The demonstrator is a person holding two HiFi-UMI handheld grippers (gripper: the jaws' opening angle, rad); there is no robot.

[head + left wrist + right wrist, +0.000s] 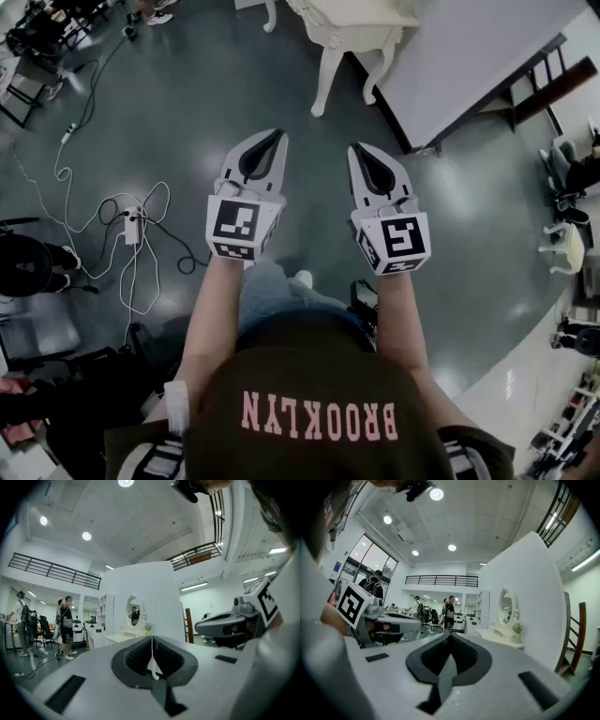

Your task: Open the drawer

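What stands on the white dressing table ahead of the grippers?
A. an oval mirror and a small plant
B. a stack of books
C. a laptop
A: the right gripper view shows an oval mirror and a small plant on the dressing table.

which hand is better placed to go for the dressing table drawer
Left, marginally. The dressing table sits almost dead ahead of the left tongs, but off to the side of the right tongs. Both are shut, empty and far off.
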